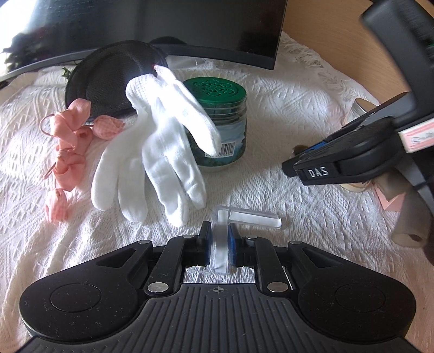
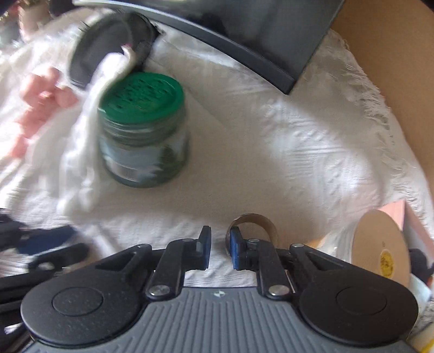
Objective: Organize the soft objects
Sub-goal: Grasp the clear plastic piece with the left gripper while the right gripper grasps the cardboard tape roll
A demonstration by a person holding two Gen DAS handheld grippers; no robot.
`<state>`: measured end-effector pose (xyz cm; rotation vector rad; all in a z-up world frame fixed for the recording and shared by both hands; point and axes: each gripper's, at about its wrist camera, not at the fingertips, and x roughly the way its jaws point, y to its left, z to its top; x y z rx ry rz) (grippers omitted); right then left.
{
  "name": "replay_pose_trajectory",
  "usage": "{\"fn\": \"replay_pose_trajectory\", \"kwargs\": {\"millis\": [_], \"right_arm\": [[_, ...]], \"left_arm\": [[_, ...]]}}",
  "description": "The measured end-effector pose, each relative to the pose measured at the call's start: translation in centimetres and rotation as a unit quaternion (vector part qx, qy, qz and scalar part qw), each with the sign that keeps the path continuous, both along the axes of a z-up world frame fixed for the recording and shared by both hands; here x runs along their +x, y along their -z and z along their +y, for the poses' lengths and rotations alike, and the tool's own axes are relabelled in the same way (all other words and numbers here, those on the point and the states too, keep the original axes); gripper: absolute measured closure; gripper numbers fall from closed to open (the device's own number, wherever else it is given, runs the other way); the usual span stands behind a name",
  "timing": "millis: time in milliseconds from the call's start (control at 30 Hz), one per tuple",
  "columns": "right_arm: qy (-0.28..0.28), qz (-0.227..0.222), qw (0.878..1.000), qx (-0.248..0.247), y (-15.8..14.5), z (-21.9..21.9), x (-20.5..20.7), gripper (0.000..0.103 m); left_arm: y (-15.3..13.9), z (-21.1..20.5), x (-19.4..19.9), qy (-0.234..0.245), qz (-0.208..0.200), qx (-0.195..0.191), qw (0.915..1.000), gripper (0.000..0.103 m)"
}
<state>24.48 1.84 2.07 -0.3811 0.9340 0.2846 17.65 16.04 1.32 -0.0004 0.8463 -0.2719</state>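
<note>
My left claw (image 1: 219, 239): squeezed tight on a clear plastic piece (image 1: 245, 217), in front of the jar.
My right claw (image 2: 220, 244): fingers close together, nothing between them. A small cardboard ring (image 2: 253, 225) sits just behind the right finger. I cannot tell if it touches.
Jar (image 1: 221, 122): green lid, standing up on the white cloth (image 1: 284, 114).
White glove (image 1: 157, 152): leaning on the jar's left side, fingers hanging down to the cloth.
Pink hair tie (image 1: 69, 152): left of the jar, past the glove.
Black pad (image 1: 108, 78): behind the jar, under the screen (image 1: 152, 24).
Tape roll (image 2: 379, 249): far right of the jar.
</note>
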Motion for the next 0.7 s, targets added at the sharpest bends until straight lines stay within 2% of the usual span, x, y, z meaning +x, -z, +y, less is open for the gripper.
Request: {"fn": "replay_pose_trajectory", "kwargs": {"millis": [200,367,400,500,533,600,700], "right_arm": [[-0.045,-0.003,0.997,0.061,-1.3,-0.5,-2.0,0.088],[-0.047,-0.021,0.994,0.095,-2.4,-1.9,-3.4,0.087],[-0.045,-0.03,0.994,0.099,-2.8,-2.2,-3.9,0.082],[-0.028,-0.072,0.991,0.108,-3.5,-3.5,-5.6,0.055],[-0.019,-0.083,0.99,0.108,-3.5,-4.0,-6.2,0.049],[0.004,-0.089,0.989,0.115,-3.1,-4.6,-7.0,0.048],[0.035,-0.063,0.988,0.135,-1.6,-5.1,-6.9,0.048]], "left_arm": [[0.1,0.0,0.2,0.002,0.0,0.001,1.0,0.087],[0.1,0.0,0.2,0.002,0.0,-0.001,1.0,0.087],[0.1,0.0,0.2,0.003,0.0,-0.002,1.0,0.087],[0.1,0.1,0.0,0.001,-0.001,-0.004,1.0,0.087],[0.1,0.1,0.0,0.0,-0.001,-0.004,1.0,0.087],[0.1,0.1,-0.1,-0.002,-0.003,-0.006,1.0,0.087],[0.0,0.1,-0.2,-0.002,-0.003,-0.006,1.0,0.087]]}}
